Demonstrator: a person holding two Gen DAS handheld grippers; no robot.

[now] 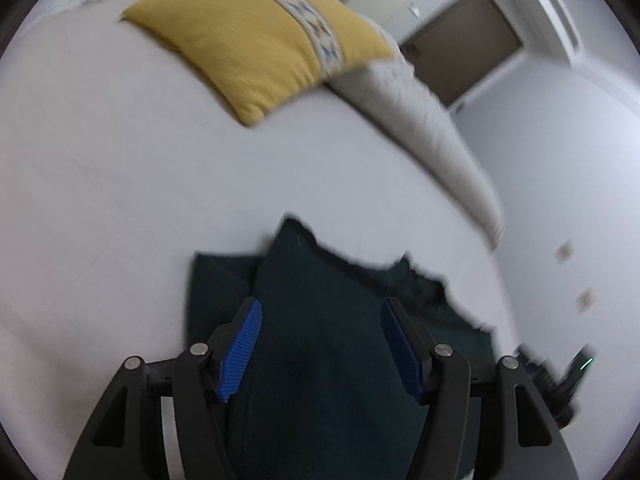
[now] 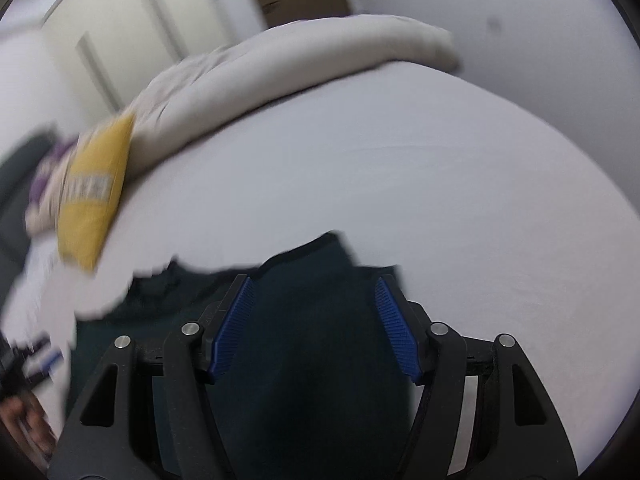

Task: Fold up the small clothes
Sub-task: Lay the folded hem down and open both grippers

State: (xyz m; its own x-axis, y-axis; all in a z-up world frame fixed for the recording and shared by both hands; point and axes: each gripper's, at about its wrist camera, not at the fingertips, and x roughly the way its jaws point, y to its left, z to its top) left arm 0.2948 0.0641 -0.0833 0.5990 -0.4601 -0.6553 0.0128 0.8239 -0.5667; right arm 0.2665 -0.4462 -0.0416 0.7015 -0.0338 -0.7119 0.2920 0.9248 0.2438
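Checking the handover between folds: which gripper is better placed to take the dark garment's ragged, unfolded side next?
Probably the left gripper: the dark garment's ragged edge lies just right of its open fingers, farther from the right gripper.

The garment [image 1: 320, 320] lay on the bed [image 1: 120, 180] — pillow [image 1: 256, 40] beyond it, duvet [image 2: 280, 68] along the far edge.

both views are smeared by motion blur, so the far edge of the dark garment [image 1: 320, 320] reads ragged and its folds cannot be told. its near part runs off the bottom edge at 6 o'clock, behind the gripper frames. in the right wrist view, a hand [image 2: 24, 420] at 8 o'clock is cut by the rim, perhaps holding the other gripper [image 2: 16, 360], too blurred to read.
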